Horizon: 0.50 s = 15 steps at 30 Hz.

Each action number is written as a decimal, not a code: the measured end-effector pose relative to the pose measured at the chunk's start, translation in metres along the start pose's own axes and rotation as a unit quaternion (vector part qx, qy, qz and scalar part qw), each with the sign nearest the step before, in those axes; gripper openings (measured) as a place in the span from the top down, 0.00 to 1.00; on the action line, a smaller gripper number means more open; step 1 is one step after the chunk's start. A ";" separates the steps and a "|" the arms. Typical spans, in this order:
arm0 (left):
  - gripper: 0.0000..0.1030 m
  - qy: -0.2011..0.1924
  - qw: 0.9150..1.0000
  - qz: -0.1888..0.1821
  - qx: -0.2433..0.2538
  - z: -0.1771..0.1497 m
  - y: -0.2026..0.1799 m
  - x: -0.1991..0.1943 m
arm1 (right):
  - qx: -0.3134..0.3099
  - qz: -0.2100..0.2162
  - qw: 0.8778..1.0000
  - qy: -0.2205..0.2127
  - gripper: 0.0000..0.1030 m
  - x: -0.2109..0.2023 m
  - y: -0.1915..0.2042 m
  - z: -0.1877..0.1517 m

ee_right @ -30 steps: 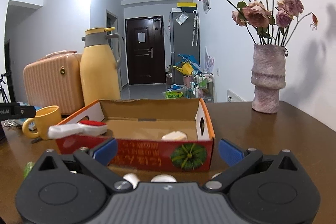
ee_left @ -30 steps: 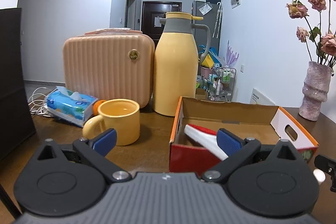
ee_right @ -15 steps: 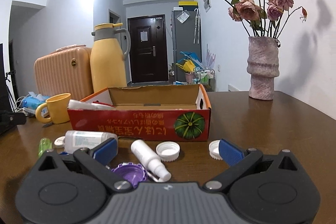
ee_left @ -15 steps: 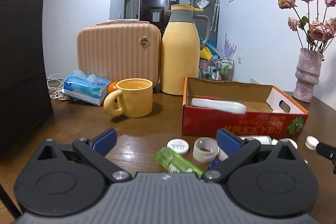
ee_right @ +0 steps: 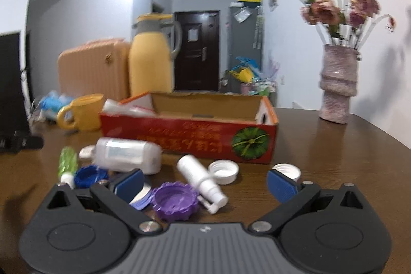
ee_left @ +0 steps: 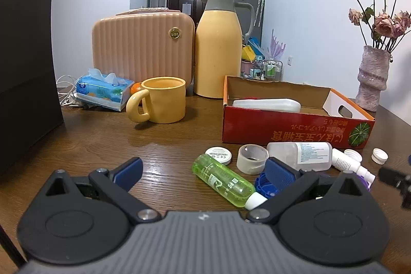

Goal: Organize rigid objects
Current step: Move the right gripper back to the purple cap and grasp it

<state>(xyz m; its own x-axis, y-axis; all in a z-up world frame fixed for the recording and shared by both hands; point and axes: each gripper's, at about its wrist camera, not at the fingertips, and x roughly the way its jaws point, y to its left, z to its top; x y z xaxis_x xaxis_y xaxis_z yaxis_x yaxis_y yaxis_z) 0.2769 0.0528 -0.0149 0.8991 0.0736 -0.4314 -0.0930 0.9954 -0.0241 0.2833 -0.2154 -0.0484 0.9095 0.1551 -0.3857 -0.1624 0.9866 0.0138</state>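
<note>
A red cardboard box sits on the wooden table with a white object inside. In front of it lie a green bottle, a tape roll, a clear bottle, a white spray bottle, a purple lid, a blue lid and white caps. My left gripper is open and empty above the green bottle. My right gripper is open and empty over the purple lid and spray bottle.
A yellow mug, tissue pack, pink case and yellow thermos stand at the back left. A black bag stands at the left edge. A vase of dried roses stands at the right.
Both grippers have pulled back from the box toward the table's near side, so the loose bottles and lids now lie right under the open fingers. The right view is blurred by motion.
</note>
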 end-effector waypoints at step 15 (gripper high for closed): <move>0.00 0.012 1.000 -0.003 -0.004 0.000 0.000 0.003 | -0.026 0.025 0.992 0.121 0.34 0.065 0.022 -0.001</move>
<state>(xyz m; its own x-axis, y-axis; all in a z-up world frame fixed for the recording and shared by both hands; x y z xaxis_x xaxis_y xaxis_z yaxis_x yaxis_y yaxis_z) 0.2794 0.0535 -0.0160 0.8895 0.0669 -0.4519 -0.0923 0.9951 -0.0344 0.3390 -0.1832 -0.0739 0.7823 0.1809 -0.5960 -0.2307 0.9730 -0.0074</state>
